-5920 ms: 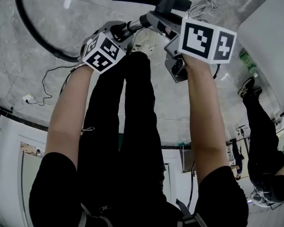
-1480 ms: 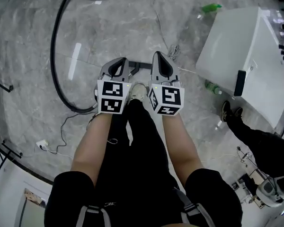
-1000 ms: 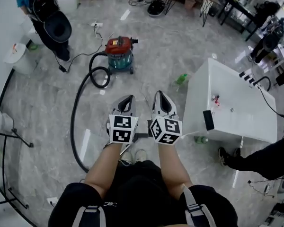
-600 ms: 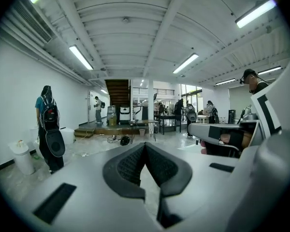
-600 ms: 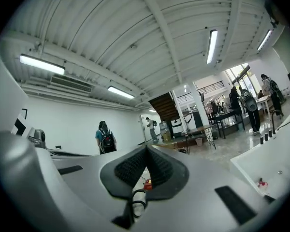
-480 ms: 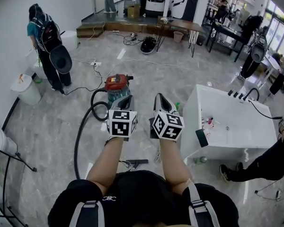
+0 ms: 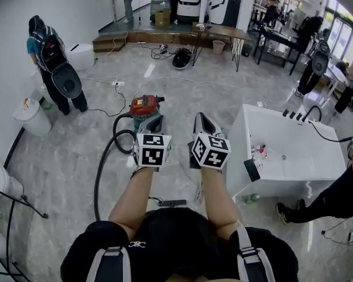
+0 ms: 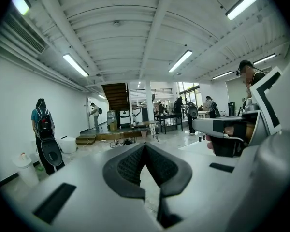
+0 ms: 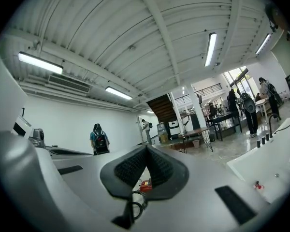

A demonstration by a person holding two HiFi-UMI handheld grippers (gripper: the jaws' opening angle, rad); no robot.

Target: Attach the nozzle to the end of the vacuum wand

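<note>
My left gripper (image 7: pixel 155 120) and right gripper (image 7: pixel 201 118) are held up side by side at chest height, both shut with nothing between the jaws. In the left gripper view the pads (image 8: pixel 135 163) meet, and the right gripper (image 8: pixel 227 132) shows at the right. In the right gripper view the pads (image 9: pixel 157 166) also meet. A red and teal vacuum cleaner (image 7: pixel 144 106) (image 9: pixel 145 185) stands on the floor beyond them, its black hose (image 7: pixel 99 169) curving toward me. A short dark wand piece (image 7: pixel 170 202) lies on the floor by my feet; I cannot make out the nozzle on it.
A white table (image 7: pixel 282 157) stands close at the right, with a green bottle (image 7: pixel 251 198) on the floor beside it. A person with a backpack (image 7: pixel 47 54) and a white bin (image 7: pixel 32 115) are at the left. Another person (image 7: pixel 335 198) is at the lower right.
Both grippers have come up from near the floor, shut and empty, and the view has lifted from the floor to the room. In the last half second they hardly moved.
</note>
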